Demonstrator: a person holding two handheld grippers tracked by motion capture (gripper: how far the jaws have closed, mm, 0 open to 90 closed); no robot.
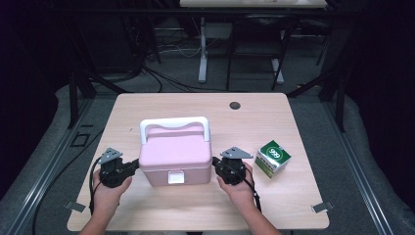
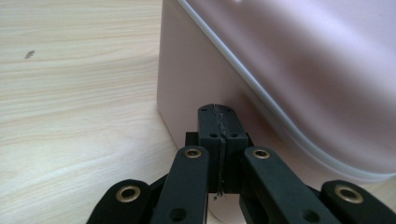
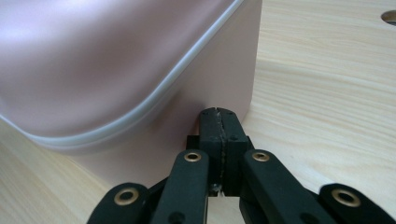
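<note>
We had the left claw (image 1: 133,166) pressed together, its two black jaws flat against each other with nothing between them, the tip at or just short of the left side wall of the pink box (image 1: 175,155); whether it actually touched we could not tell. In the left gripper view that claw (image 2: 217,112) met the wall low down, near the box's front corner, under the pale seam where the lid sat on the body. The right claw (image 1: 215,162) was likewise pressed together and empty, its tip at the box's right side wall. In the right gripper view the claw (image 3: 217,113) stood against the lower wall of the pink box (image 3: 140,70), again beneath the lid seam and close to a corner.

So the box sat between the two claws, the left at its 9 o'clock and the right at its 3 o'clock. It rested on the worktop (image 1: 205,105) a little toward 6 o'clock from the worktop's middle, lid down, white handle (image 1: 174,124) folded toward 12 o'clock and a white latch (image 1: 175,177) on the front face toward 6 o'clock.

Further out, at 3 o'clock from the box and just beyond our right hand (image 1: 241,188), lay a small green and white carton (image 1: 272,157). A dark round hole (image 1: 235,105) sat in the worktop toward 12 o'clock.
</note>
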